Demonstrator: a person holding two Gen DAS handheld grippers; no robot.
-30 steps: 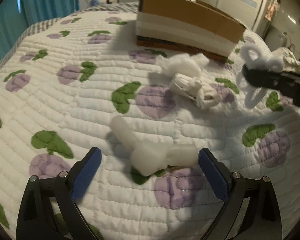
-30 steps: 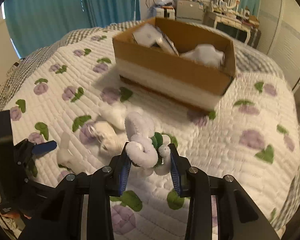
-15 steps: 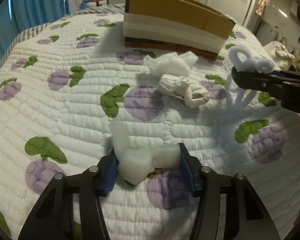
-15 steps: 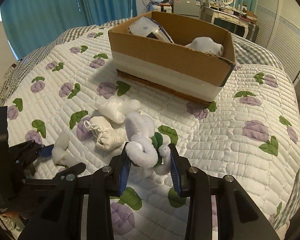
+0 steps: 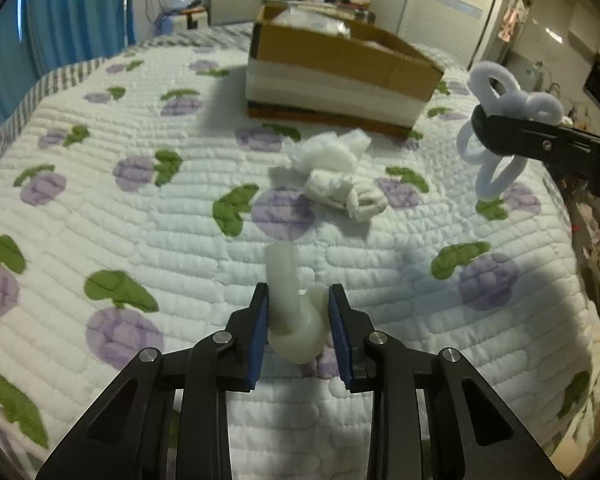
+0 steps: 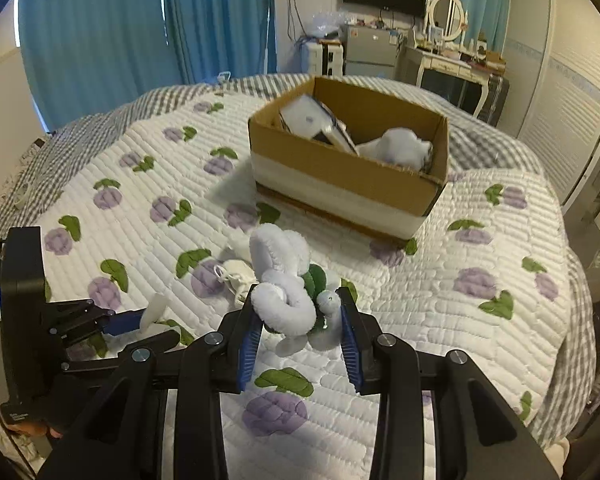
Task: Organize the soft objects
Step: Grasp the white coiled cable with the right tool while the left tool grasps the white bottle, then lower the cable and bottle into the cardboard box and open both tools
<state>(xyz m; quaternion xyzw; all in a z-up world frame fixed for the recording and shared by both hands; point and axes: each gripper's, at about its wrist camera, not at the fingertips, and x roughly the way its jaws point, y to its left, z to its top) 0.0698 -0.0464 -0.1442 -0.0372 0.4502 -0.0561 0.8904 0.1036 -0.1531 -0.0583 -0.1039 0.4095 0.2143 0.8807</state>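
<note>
Here the cardboard box (image 6: 352,168) sits open-topped on the quilted bedspread (image 6: 480,320), and everything else can be placed against it. Inside the box, toward its far-left corner, a flat white packet with dark edges (image 6: 314,120) leans tilted against the wall, and at the right end lies a pale fluffy plush (image 6: 400,148); what else the box may hold is hidden by its near wall. On the quilt in front of the box, on the camera side, a crumpled white cloth (image 5: 328,152) lies just beside a knotted white cloth bundle (image 5: 344,194), the cloth being the nearer to the box of the two. Further out from the box, the left gripper (image 5: 298,320) is clenched on a knotted white soft tube (image 5: 290,312), its blue pads pressed to both sides of the knot while one end of the tube sticks out toward the box; whether the tube touches the quilt cannot be told. Off the box's near right corner in the left wrist view, the right gripper (image 6: 298,320) is clamped on a white looped plush toy with green leaves (image 6: 288,288), held above the quilt with its loops standing up between the fingers
</note>
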